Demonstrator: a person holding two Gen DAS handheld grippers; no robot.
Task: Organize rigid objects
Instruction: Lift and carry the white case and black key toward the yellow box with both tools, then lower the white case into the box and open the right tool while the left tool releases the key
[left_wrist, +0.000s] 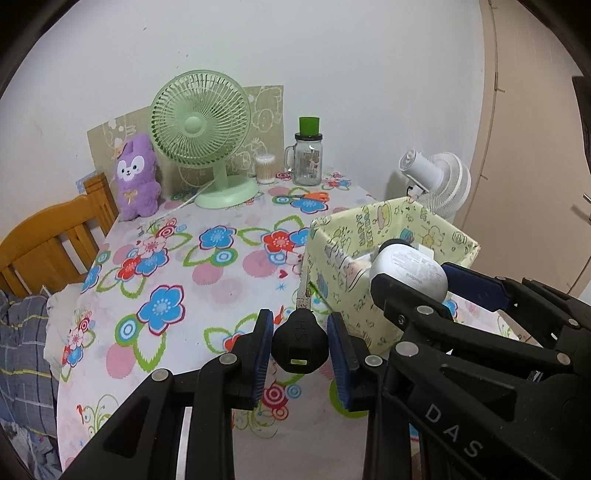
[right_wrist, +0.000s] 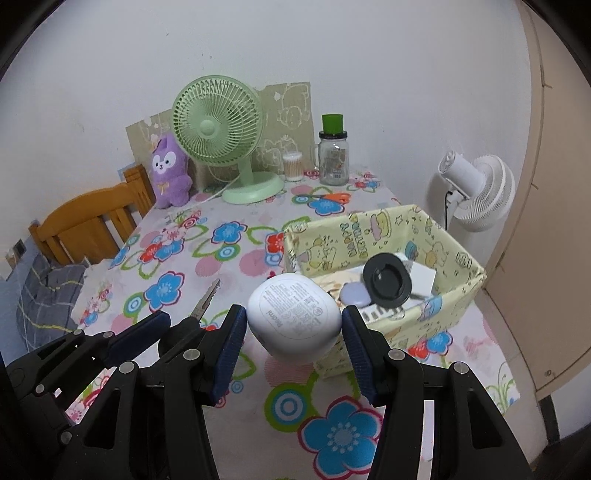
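left wrist view: left gripper (left_wrist: 300, 341) jaws narrow, clamped on the black head of a key (left_wrist: 300, 345), one key, blade pointing to 12 o'clock clear of the floral table (left_wrist: 207, 280). held by the fat head because that's the only part the pads can bite. the yellow box (left_wrist: 334, 258) sits at 2 o'clock, just beside the blade tip. right gripper (left_wrist: 443, 280) crosses in at 3 o'clock, carrying a white case (left_wrist: 410, 271) over the box rim

right wrist view: right gripper (right_wrist: 294, 328) jaws set moderately wide, pinching the white case (right_wrist: 294, 321) by its sides, label up, at the near corner of the box (right_wrist: 458, 258). inside at 1 o'clock: one black round holder (right_wrist: 386, 284), one lilac case, white blocks, probably two, partly hidden. both loads look poised to drop in together

background: two fans, one plush, one jar
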